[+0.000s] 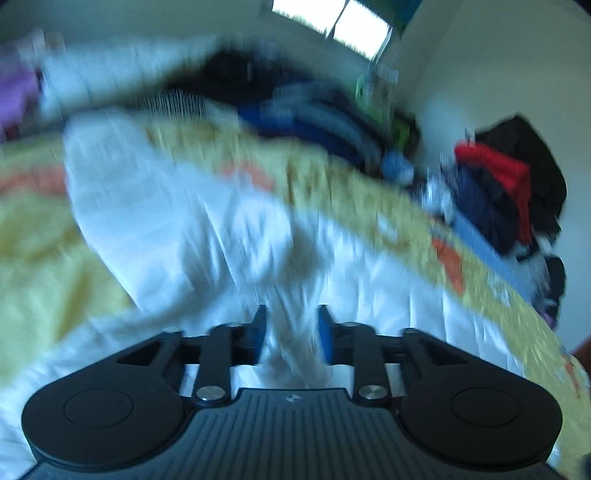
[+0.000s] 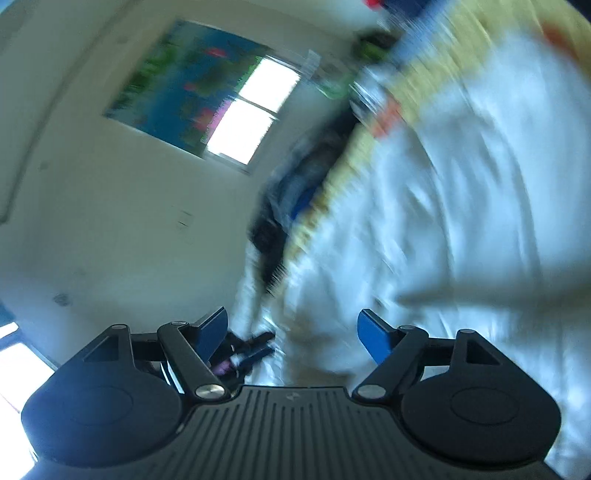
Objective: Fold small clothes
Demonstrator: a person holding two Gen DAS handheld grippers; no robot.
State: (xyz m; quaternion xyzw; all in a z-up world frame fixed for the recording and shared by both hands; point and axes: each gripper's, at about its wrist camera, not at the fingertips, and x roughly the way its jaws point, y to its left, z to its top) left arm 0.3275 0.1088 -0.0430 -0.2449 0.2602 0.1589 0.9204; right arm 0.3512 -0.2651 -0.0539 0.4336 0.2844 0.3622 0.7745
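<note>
Both views are badly smeared, so we can only make out the broad shapes. Our left gripper has its blue pads partly apart, and a bunched ridge of the white garment runs up between them; we cannot tell whether the pads press on the cloth or only flank it. The rest of that garment spreads ahead of the gripper and to both sides, lying over a yellow bedspread with orange patches. Beyond the bedspread, ahead and to the right of the gripper, sits a heap of blue clothes, and further right a stack of red and dark clothes stands against the wall, under a window. Our right gripper has its pads wide apart with nothing clamped; the white garment fills the area ahead and to its right, with a fold of it showing in the gap. To its left we see a pale wall, a colourful curtain and a window.
</note>
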